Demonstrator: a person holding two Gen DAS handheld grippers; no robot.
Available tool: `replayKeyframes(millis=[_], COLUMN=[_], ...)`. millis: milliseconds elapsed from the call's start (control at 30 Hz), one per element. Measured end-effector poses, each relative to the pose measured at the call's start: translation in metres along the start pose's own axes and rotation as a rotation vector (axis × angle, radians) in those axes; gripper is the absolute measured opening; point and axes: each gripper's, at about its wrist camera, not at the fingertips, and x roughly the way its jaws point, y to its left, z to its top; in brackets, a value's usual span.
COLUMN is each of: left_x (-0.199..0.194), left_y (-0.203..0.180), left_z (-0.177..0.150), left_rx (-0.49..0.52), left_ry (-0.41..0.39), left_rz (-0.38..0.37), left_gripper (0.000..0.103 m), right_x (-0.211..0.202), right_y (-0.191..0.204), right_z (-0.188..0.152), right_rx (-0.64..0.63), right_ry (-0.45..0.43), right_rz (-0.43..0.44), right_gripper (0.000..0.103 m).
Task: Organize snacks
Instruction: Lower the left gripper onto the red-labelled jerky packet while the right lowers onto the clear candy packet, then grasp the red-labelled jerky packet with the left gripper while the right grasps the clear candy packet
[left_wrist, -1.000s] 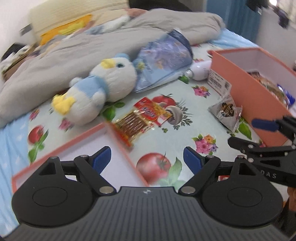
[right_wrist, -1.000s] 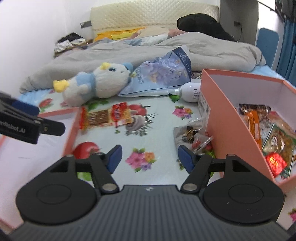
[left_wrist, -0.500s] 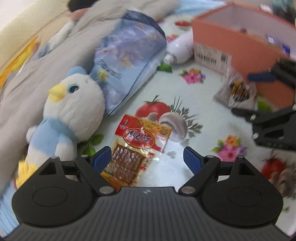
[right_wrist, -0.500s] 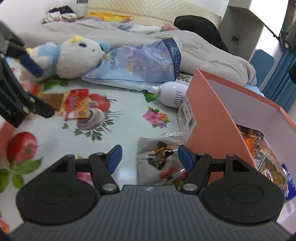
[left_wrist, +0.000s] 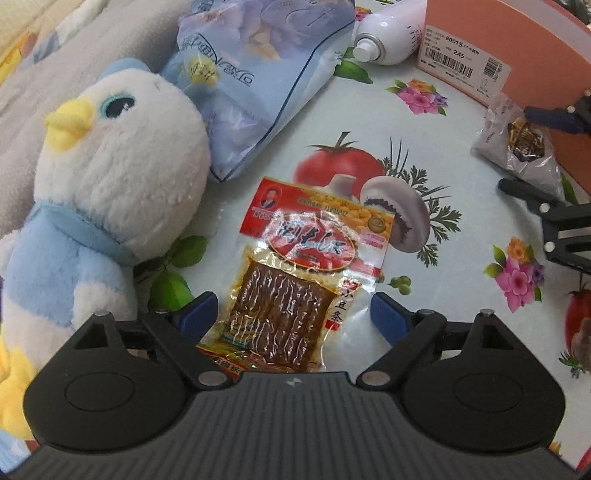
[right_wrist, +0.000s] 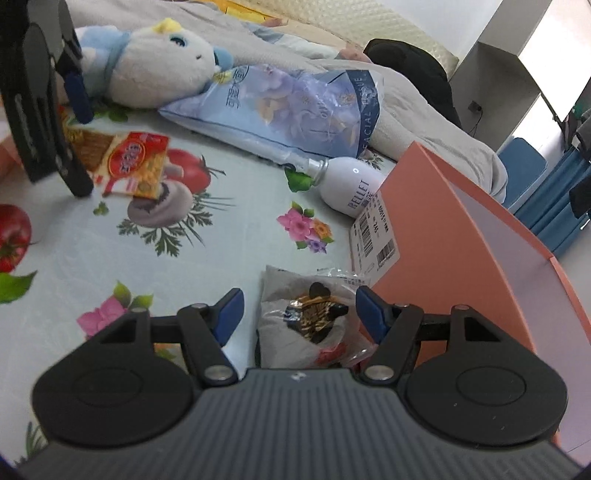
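A red and yellow snack packet (left_wrist: 306, 258) with brown strips lies flat on the patterned sheet, its lower half between the spread fingers of my left gripper (left_wrist: 295, 315), which is open and above it. A grey snack bag (right_wrist: 306, 321) lies against the orange box (right_wrist: 454, 251). My right gripper (right_wrist: 299, 314) is open, its blue pads on either side of that bag without pressing it. The right view also has the red packet (right_wrist: 136, 166) under the left gripper (right_wrist: 79, 147). The left view catches the grey bag (left_wrist: 521, 147) between the right gripper's fingers (left_wrist: 546, 114).
A white and blue plush bird (left_wrist: 107, 177) lies just left of the red packet. A blue tissue pack (left_wrist: 255, 74) and a white bottle (left_wrist: 388, 40) lie behind it. A grey blanket (right_wrist: 424, 107) covers the far bed.
The left gripper has dropped and swung over the red packet, which now sits between its fingers. The right gripper has sunk toward the grey bag, now framed by its pads.
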Motion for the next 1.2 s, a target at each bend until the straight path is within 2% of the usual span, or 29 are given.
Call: replayKeyframes(millis=[100,267,367,500,567,633,733,1067,1200], left_x=[0.003,0.004,0.004,-0.004,-0.007,-0.011,-0.016,-0.033,-0.040], left_y=[0.000,-0.005,-0.010,-0.022,-0.030,-0.041,-0.058,-0.118,-0.132], left_z=[0.000,0.004,0.004,-0.001,-0.004,-0.009,-0.016,-0.041,-0.050], left_rx=[-0.012,-0.060,-0.076,-0.104,-0.122,-0.130,-0.145,-0.213,-0.279], left_ry=[0.013,0.025,0.023,0.018,0.016,0.022,0.018,0.011,0.010], left_rz=[-0.046,-0.042,-0.038,-0.027,-0.025,-0.024,-0.023,-0.010,0.006], left_gripper=[0.098,0.099,0.092,0.080,0.073,0.070,0.064,0.062,0.062], right_x=[0.001,0.005,0.006,0.004,0.000,-0.005,-0.012,-0.039,-0.054], right_y=[-0.001,-0.006,-0.015,-0.020,-0.020,-0.020,-0.017,-0.018,-0.018], right_z=[0.000,0.002,0.001,-0.002,-0.007,-0.011,-0.016,-0.032,-0.038], right_rx=[0.019,0.064,0.130,0.141,0.152,0.158,0.136,0.090,0.080], right_ry=[0.005,0.028,0.060,0.073,0.075,0.077,0.076,0.056,0.050], right_rz=[0.011,0.056,0.147,0.215,0.243,0.274,0.307,0.377,0.402], right_gripper=[0.069,0.067,0.067,0.067,0.064,0.055,0.053,0.048,0.047])
